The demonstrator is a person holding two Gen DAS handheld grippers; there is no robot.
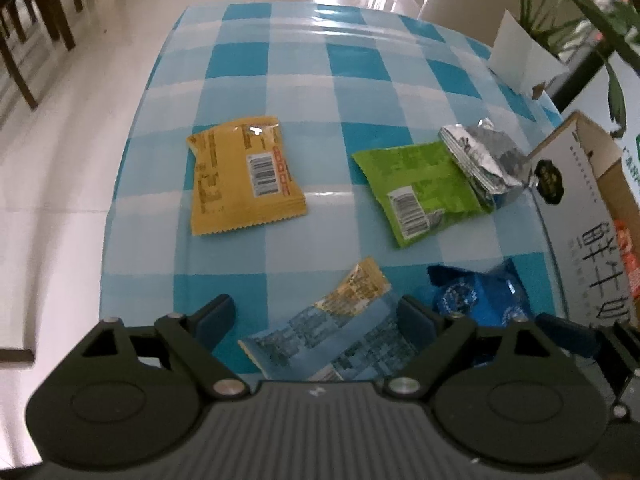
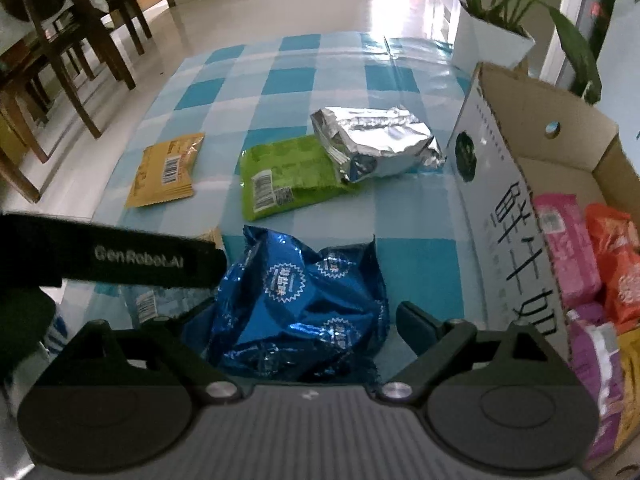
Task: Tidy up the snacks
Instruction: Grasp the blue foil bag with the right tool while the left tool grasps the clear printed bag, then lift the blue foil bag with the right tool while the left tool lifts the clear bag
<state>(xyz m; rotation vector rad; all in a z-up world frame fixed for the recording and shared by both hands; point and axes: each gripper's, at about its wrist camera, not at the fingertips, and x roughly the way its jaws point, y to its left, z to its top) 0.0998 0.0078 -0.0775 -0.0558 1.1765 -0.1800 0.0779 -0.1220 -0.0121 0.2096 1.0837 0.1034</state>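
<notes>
A: A blue-checked tablecloth (image 1: 248, 80) covers the table, tiled floor beyond.

B: And the snacks?

A: The blue foil bag (image 2: 304, 304) lies between the right gripper's (image 2: 308, 320) spread jaws, not pinched. The left gripper (image 1: 316, 316) gapes over a pale blue-and-yellow packet (image 1: 340, 336).

B: Farther out?

A: Yellow packet (image 1: 244, 176), green packet (image 1: 420, 188) under a silver one (image 1: 484, 156), then the cardboard box (image 2: 500, 184) with pink and orange packs.

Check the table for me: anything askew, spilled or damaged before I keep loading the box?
Nothing spilled or torn. The silver packet lies partly over the green packet, and the blue bag looks crumpled. Five packets remain on the checked tablecloth, outside the cardboard box.
</notes>
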